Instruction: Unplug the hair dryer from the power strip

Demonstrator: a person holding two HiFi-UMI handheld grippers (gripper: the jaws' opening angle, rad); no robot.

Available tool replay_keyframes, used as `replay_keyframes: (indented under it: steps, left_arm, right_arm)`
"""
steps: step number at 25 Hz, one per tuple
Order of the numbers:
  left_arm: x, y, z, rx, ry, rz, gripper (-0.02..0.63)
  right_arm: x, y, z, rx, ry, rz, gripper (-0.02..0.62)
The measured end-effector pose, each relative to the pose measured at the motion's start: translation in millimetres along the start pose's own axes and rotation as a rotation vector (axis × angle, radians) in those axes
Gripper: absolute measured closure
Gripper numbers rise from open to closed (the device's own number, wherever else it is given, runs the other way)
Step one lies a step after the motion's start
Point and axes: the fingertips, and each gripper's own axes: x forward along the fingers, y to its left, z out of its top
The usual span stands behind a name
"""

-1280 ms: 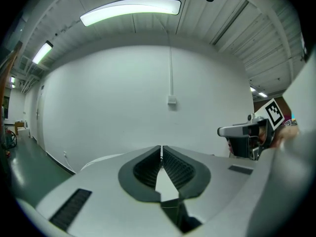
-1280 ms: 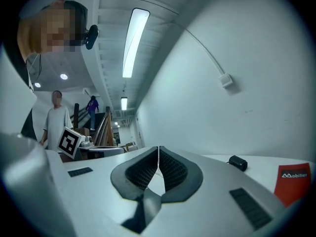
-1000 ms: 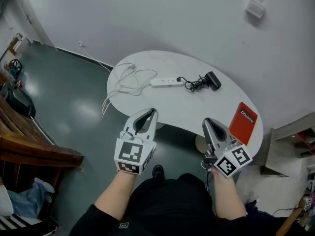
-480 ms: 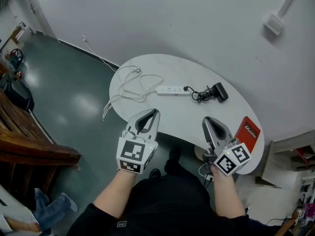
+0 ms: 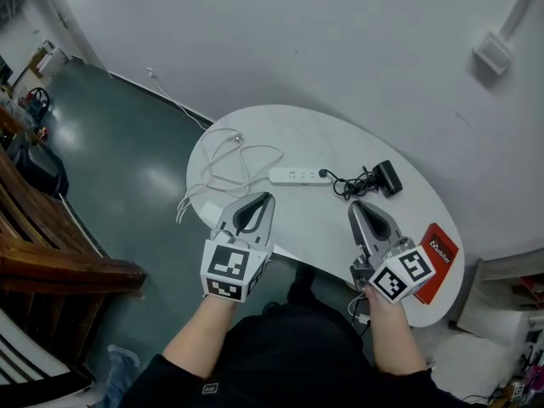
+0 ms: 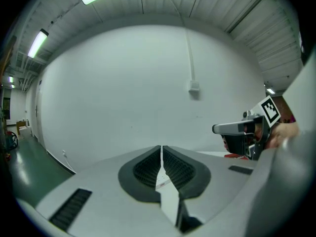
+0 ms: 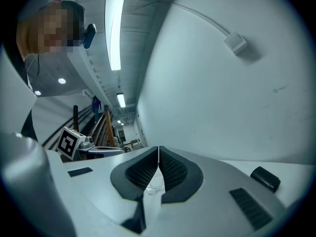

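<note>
Right, the white worktop (image 5: 306,134) fills the middle of the head view, and what you need lies toward its far side, near the wall. Your tools hover over its near edge, well apart from the work. The left gripper (image 5: 265,197) has its jaws pressed together on nothing, and the right gripper (image 5: 355,205) is the same, closed and empty; each gripper's own view confirms it.

The loose white cable (image 5: 229,155) sprawls on the left. The red booklet (image 5: 438,260) sits at the right end, out of your way. The power strip (image 5: 293,176) lies between them, with the black hair dryer (image 5: 388,178) to its right.

The black cord (image 5: 350,182) is bunched between the two, and its plug (image 5: 324,174) sits in the strip's right end. Take that plug by its hard body, not the cord, which looks soft and would likely slip or strain.

The strip looks light, so expect it to lift or slide with the pull. Pin it down with your left jaws while the right draws the plug out.
</note>
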Motion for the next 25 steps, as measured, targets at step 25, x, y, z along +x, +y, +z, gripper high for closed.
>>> replay_keyframes:
  steps: [25]
  left_arm:
    - [155, 12, -11, 0.098, 0.204, -0.014, 0.583]
  right_arm:
    - [69, -138, -16, 0.083, 0.150, 0.068, 0.560]
